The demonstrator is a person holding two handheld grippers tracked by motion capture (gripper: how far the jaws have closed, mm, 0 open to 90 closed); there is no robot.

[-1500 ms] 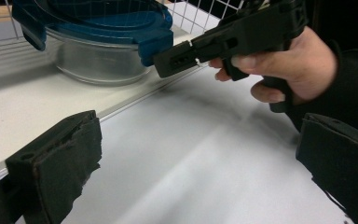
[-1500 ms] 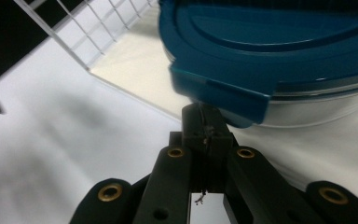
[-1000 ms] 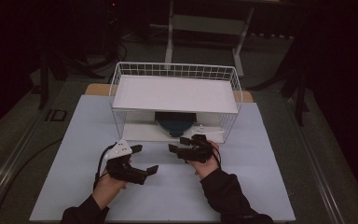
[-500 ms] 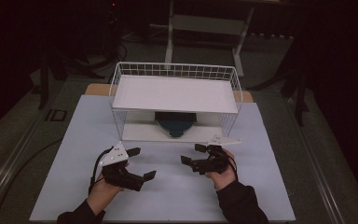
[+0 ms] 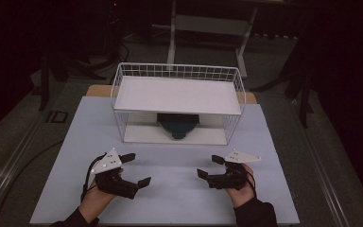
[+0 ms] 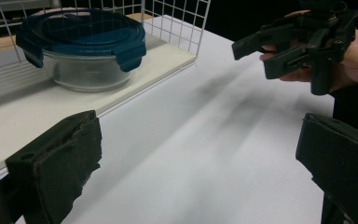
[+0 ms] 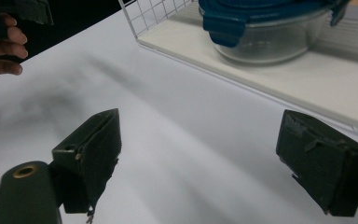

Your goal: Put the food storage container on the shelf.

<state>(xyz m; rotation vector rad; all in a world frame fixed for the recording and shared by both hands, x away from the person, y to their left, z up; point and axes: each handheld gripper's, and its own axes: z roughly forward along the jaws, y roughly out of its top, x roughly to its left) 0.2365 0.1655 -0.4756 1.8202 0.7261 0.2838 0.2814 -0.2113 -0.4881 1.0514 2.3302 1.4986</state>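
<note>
A round glass container with a blue clip lid [image 5: 178, 125] [image 6: 84, 49] [image 7: 270, 28] sits on the lower white board of a white wire rack [image 5: 177, 101]. Both grippers hover over the white table, in front of the rack and apart from it. My left gripper [image 5: 136, 169] [image 6: 198, 154] is open at the front left, with nothing between its jaws. At the front right my right gripper [image 5: 211, 166] [image 7: 198, 158] is open too, and nothing is held. Across the table, the left gripper view catches the right gripper [image 6: 298, 44] in the person's hand.
The rack's upper white shelf [image 5: 177, 94] covers most of the container from above. The white table top [image 5: 179, 189] stretches between the two grippers and ends near the person's forearms. Dark floor and stand legs [image 5: 208, 28] lie beyond the table.
Both hands have drawn back from the rack toward the table's front edge and moved apart, left going left and right going right. Both grippers stay open.
</note>
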